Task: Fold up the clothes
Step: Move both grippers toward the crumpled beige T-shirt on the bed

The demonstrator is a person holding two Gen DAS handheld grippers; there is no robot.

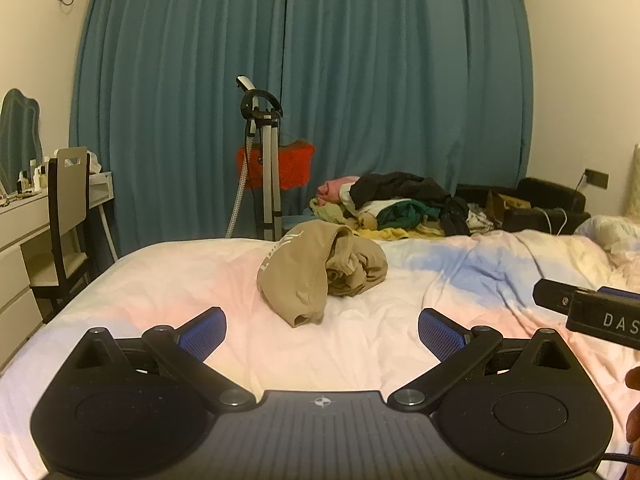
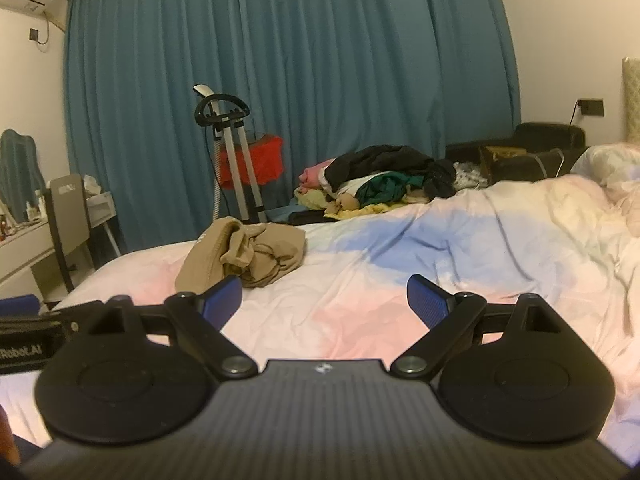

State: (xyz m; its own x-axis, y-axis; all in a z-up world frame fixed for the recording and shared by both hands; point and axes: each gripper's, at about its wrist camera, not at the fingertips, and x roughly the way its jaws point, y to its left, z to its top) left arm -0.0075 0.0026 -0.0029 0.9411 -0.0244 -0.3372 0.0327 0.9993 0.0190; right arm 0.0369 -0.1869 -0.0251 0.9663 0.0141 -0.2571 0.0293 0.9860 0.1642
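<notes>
While both grippers' fingers gape empty, the crumpled tan garment (image 1: 324,274) sits near the bed's (image 1: 160,280) far edge.

"DAS" stands on the right tool (image 1: 592,312); "Robot.AI" on the left tool (image 2: 28,332).

The right gripper (image 1: 592,312) is cut off by the right edge of the left wrist view, showing only part of its black body and the letters "DAS", while a sliver of a hand (image 1: 634,408) sits at that same edge. In the right wrist view the left gripper (image 2: 28,332) is cut off at the left edge, its label reading only "Robot.AI". The bottles (image 1: 30,178) on the desk (image 1: 20,216) are too small to identify, and the clothes pile (image 1: 400,206) is too tangled to tell garments apart.
</notes>
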